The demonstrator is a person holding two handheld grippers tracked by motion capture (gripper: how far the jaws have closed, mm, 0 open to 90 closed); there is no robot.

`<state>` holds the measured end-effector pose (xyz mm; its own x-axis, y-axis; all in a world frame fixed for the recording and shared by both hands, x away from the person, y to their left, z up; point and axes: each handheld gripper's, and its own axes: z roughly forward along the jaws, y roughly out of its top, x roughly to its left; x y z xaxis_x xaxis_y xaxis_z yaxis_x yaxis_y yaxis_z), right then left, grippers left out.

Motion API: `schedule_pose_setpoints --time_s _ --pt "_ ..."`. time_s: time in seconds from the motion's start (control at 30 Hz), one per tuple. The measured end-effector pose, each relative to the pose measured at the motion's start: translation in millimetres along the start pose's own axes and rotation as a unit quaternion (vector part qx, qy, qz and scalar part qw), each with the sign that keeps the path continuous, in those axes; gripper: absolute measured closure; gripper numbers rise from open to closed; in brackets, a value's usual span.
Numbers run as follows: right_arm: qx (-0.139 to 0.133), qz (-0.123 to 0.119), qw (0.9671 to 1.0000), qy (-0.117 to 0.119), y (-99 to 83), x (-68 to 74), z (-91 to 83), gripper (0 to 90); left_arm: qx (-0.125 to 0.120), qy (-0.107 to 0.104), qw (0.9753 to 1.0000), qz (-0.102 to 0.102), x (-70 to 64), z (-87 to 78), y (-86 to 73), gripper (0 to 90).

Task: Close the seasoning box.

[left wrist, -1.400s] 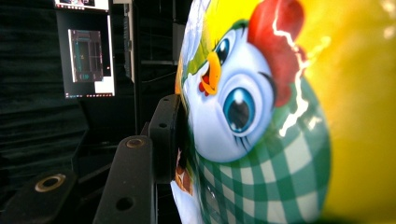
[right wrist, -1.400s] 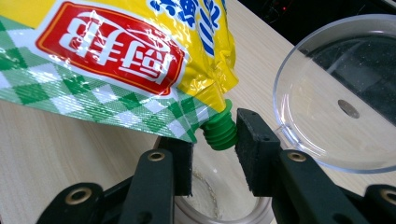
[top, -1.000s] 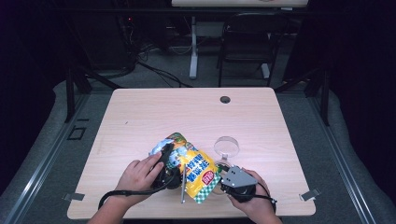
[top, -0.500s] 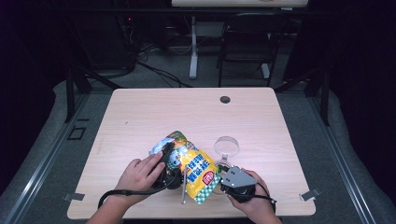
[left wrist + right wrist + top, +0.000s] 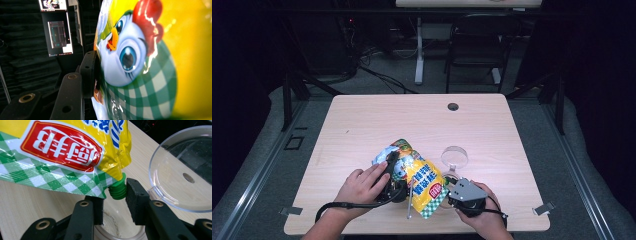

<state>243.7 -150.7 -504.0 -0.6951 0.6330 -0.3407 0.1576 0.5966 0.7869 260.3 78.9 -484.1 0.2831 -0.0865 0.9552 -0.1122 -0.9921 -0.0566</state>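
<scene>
A glossy yellow pouch [image 5: 424, 182] carries a green-and-white checked band along its lower edge, a red label with white characters and blue lettering above it. Its screw cap [image 5: 118, 190] is bright green. In the left gripper view the pouch's print is a white cartoon chick with blue eyes, an orange beak and a red comb. Both grippers have matte black jaws with brass-coloured rivets; the right gripper [image 5: 460, 191] wears a grey plate. The lid [image 5: 180, 167] is colourless, clear plastic. The table [image 5: 377, 120] is pale wood-grain.
</scene>
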Motion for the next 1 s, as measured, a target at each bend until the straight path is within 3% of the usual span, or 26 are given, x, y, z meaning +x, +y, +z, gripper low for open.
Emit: schedule_pose_setpoints --time_s 0.2,0.23,0.27,0.4,0.43,0.47,0.5,1.0 --pt "0.015 0.0 0.9999 -0.003 0.6 -0.9 -2.5 68.7 0.002 -0.004 1.0 0.006 2.5 -1.1 1.1 58.9" --pt "-0.017 0.008 0.9997 0.013 -1.2 -0.9 1.9 68.7 0.002 -0.004 1.0 0.007 2.8 -1.1 1.2 58.9" --pt "0.017 0.0 0.9999 -0.003 0.6 -1.0 -2.8 68.7 0.002 -0.004 1.0 0.006 2.8 -1.0 1.4 58.9" --pt "0.018 0.0 0.9998 -0.002 0.5 -1.3 -2.8 68.8 0.002 -0.001 0.9999 0.013 4.5 -1.1 2.4 58.9" --pt "-0.017 0.008 0.9998 0.012 -1.4 -1.3 2.0 68.8 0.002 0.0 0.9999 0.013 4.7 -1.1 2.6 58.9" --pt "0.026 -0.001 0.9996 -0.006 1.1 -1.6 -4.2 68.8 0.002 0.002 0.9999 0.013 4.8 -1.2 2.7 58.9" --pt "-0.018 0.011 0.9997 0.013 -1.4 -1.4 2.0 68.9 0.002 0.001 0.9999 0.014 5.0 -1.2 2.9 58.9" --pt "-0.02 0.019 0.9995 0.016 -1.7 -2.5 1.8 69.2 0.003 0.001 0.9997 0.024 8.7 -2.0 4.9 59.0"
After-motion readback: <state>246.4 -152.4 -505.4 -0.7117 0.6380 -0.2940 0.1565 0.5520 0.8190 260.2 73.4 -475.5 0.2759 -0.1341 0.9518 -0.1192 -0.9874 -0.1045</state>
